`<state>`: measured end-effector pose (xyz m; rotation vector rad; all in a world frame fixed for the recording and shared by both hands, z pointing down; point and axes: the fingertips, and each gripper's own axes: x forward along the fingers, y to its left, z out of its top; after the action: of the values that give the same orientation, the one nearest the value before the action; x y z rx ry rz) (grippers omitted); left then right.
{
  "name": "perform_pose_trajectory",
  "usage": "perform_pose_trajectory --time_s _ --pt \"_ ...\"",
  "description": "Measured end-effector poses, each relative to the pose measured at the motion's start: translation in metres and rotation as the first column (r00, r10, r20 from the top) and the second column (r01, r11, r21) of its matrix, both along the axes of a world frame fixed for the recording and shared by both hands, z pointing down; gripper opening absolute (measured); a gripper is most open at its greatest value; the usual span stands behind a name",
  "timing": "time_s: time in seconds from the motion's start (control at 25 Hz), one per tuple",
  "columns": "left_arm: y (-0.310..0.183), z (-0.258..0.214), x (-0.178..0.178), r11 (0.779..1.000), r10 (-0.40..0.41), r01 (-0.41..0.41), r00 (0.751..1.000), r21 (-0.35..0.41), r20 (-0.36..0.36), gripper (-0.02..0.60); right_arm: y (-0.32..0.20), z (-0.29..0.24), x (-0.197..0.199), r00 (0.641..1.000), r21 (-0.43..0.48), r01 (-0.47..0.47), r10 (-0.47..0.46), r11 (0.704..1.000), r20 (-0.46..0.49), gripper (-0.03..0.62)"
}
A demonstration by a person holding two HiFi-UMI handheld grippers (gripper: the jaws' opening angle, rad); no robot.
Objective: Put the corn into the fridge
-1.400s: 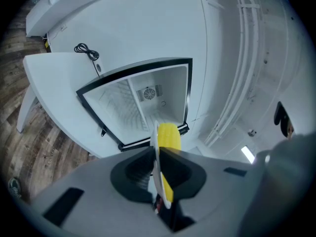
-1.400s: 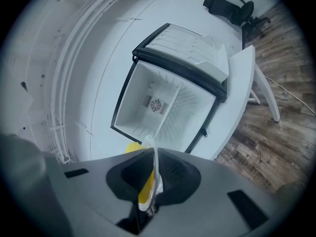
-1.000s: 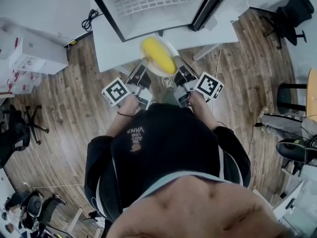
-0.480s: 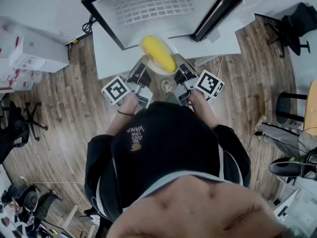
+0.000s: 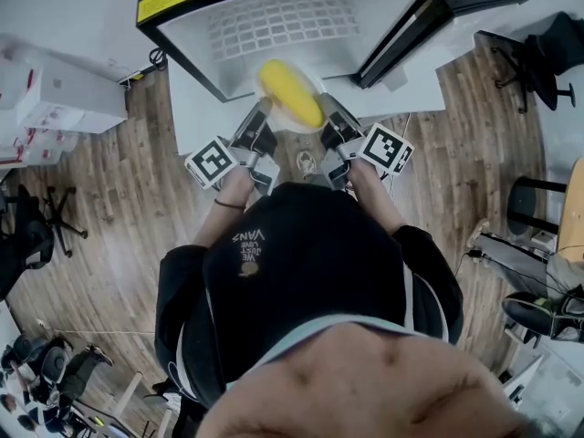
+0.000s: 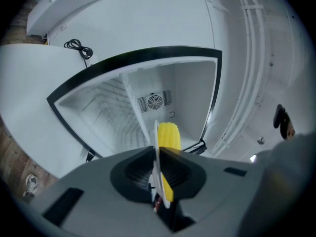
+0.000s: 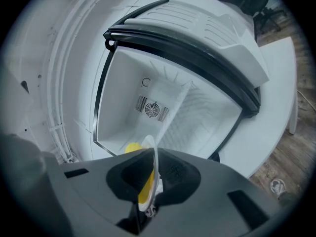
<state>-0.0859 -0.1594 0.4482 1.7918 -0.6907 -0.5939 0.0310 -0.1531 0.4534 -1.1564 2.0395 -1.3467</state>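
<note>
Open fridge (image 5: 274,26) above wood floor (image 5: 119,199): left gripper (image 5: 264,109) and right gripper (image 5: 325,109) each clamp opposite rims of the plate (image 6: 156,142), corn (image 5: 290,94) lying on it at the fridge mouth; tilt or uneven advance could roll it off.

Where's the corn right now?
Head view, top centre: corn on a plate gripped by the left gripper and right gripper, facing the open fridge.
</note>
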Motion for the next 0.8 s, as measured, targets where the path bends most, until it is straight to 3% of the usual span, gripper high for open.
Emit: perform_pose_trajectory --time_s 0.8 --pt "-0.060 -0.004 0.011 0.997 -0.074 0.074 0.997 0.001 0.007 0.041 -0.070 -0.002 0.010 0.996 0.000 0.087 -0.087 0.996 -0.018 0.026"
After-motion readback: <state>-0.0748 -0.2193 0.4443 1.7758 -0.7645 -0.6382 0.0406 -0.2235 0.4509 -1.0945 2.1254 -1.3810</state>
